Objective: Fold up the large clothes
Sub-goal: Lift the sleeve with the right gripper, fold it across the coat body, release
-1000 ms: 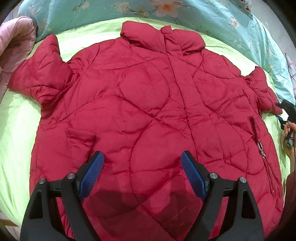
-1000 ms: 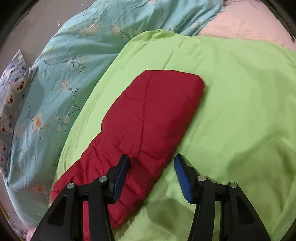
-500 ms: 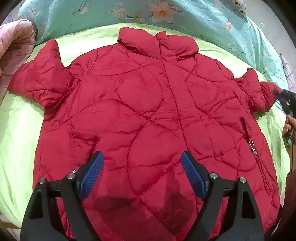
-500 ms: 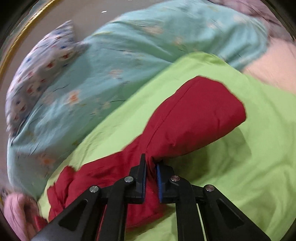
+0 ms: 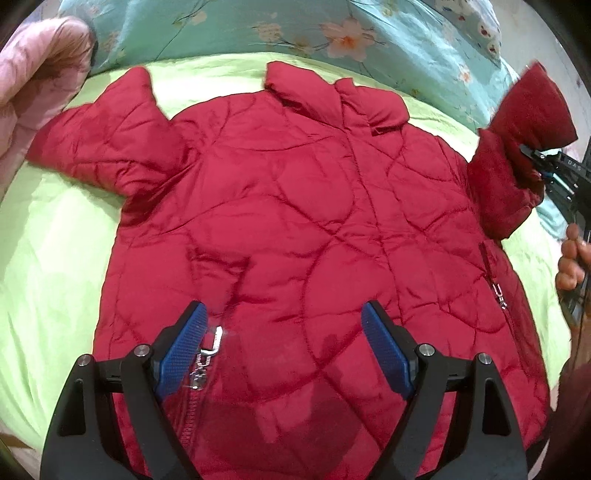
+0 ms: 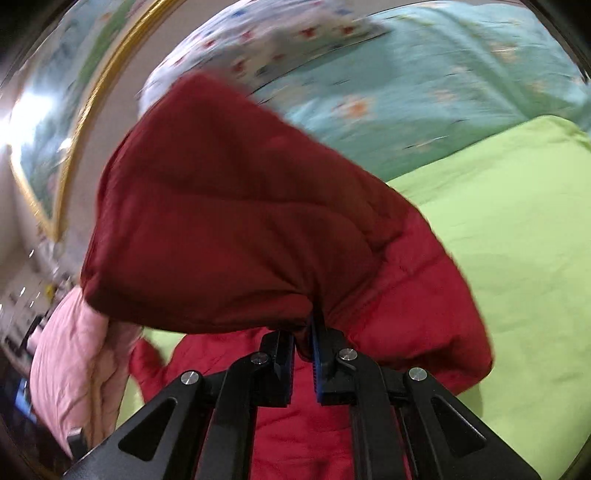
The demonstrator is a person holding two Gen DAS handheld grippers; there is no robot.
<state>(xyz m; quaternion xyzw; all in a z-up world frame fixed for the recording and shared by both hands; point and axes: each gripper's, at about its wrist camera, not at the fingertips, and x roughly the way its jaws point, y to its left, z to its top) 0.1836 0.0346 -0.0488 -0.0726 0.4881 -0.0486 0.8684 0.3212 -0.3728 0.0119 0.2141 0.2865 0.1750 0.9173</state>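
Note:
A red quilted jacket (image 5: 295, 221) lies front up on a light green sheet (image 5: 48, 258), collar at the far side. My left gripper (image 5: 282, 343) is open and empty just above the jacket's lower front, beside a zipper pull (image 5: 207, 350). My right gripper (image 6: 303, 332) is shut on the jacket's right sleeve (image 6: 229, 221) and holds it lifted off the bed. In the left wrist view the raised sleeve (image 5: 524, 122) and right gripper (image 5: 532, 155) show at the far right. The left sleeve (image 5: 107, 136) lies flat at the upper left.
A teal floral duvet (image 5: 332, 33) lies along the far side of the bed. A pink quilt (image 5: 33, 85) is bunched at the left. A patterned pillow (image 6: 280, 40) sits behind the raised sleeve. A hand (image 5: 570, 262) shows at the right edge.
My right gripper closed on the right sleeve and lifted it up off the sheet, swinging toward the jacket body. My left gripper stayed open and moved slightly lower over the jacket front.

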